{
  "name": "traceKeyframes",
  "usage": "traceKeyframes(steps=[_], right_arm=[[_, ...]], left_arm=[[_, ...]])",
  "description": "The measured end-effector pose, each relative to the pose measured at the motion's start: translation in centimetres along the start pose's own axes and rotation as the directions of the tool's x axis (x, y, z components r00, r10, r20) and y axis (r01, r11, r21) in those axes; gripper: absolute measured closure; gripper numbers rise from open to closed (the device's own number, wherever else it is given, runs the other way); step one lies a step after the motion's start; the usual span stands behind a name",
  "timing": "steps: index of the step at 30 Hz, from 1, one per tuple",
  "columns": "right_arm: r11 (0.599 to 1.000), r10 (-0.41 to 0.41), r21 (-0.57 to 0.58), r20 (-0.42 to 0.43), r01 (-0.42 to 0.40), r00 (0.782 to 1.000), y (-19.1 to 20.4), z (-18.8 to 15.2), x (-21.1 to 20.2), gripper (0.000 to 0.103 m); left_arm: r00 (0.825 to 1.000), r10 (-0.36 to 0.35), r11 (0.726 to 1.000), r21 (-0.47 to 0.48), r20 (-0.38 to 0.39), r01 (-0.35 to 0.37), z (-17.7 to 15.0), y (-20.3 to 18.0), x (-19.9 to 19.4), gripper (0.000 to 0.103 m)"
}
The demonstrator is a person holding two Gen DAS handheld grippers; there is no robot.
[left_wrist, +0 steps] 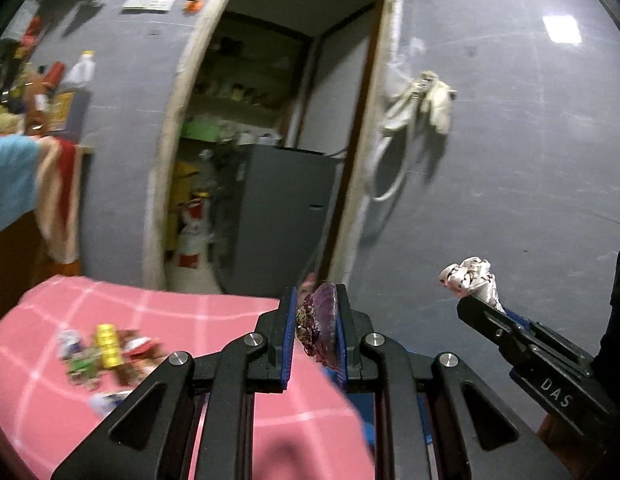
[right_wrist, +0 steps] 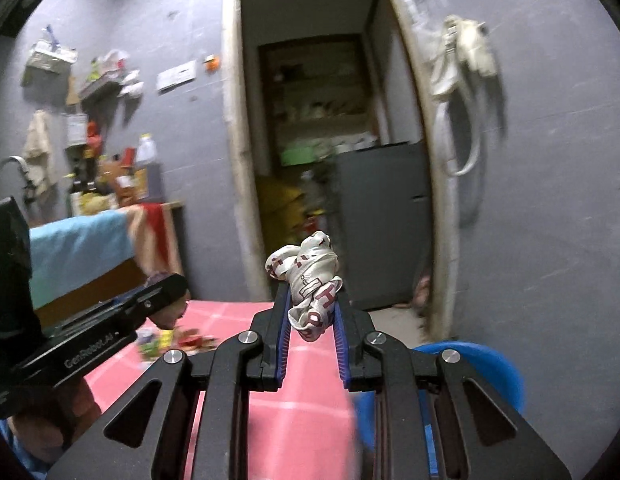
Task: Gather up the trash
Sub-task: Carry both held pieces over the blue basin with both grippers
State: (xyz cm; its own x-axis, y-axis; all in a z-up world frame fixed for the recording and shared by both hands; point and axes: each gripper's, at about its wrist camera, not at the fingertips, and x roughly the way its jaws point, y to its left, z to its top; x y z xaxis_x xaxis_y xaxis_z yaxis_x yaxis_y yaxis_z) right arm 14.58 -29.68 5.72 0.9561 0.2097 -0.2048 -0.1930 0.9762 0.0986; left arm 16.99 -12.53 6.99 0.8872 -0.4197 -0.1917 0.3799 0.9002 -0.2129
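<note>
A grey wall (right_wrist: pixel 550 200) fills most of both views, broken by an open doorway (right_wrist: pixel 310 20) with a pale, rough frame. Through the doorway stands a dark grey cabinet (right_wrist: pixel 382 220), with cluttered shelves (right_wrist: pixel 322 116) behind it and a green item on one of them. A whitish cloth with a looped strap (right_wrist: pixel 466 64) hangs on the wall just right of the doorway. Left of it, a white plastic jug (left_wrist: pixel 81 70) stands among blurred bottles and boxes, above a light blue cloth (right_wrist: pixel 77 240) and a red and cream cloth (right_wrist: pixel 149 236) draped beside it. A white switch plate (right_wrist: pixel 177 75) sits on the wall.
</note>
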Motion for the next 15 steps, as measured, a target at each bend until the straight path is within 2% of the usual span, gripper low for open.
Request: traceKeyframes(steps=[4,7,11,15], right_arm=[[0.996,-0.086,0.021,-0.011,0.086,0.996,-3.2,-0.3,-0.1,0.084],[0.990,-0.135,0.040,-0.036,0.136,0.990,-5.5,-1.4,0.0,0.084],[0.981,-0.172,0.075,-0.074,0.177,0.982,-7.8,-3.1,0.1,0.083],[0.973,-0.194,0.103,-0.124,0.207,0.973,-9.6,-5.1,0.9,0.083]], left_arm=[[0.998,-0.063,0.998,0.027,-0.019,0.063,-0.3,-2.8,3.0,0.089],[0.993,-0.098,0.994,0.034,-0.071,0.100,-1.2,-4.3,5.7,0.089],[0.983,-0.109,0.993,0.035,-0.145,0.115,-2.6,-5.2,8.9,0.089],[0.964,-0.112,0.993,0.022,-0.239,0.120,-4.2,-5.7,11.8,0.089]])
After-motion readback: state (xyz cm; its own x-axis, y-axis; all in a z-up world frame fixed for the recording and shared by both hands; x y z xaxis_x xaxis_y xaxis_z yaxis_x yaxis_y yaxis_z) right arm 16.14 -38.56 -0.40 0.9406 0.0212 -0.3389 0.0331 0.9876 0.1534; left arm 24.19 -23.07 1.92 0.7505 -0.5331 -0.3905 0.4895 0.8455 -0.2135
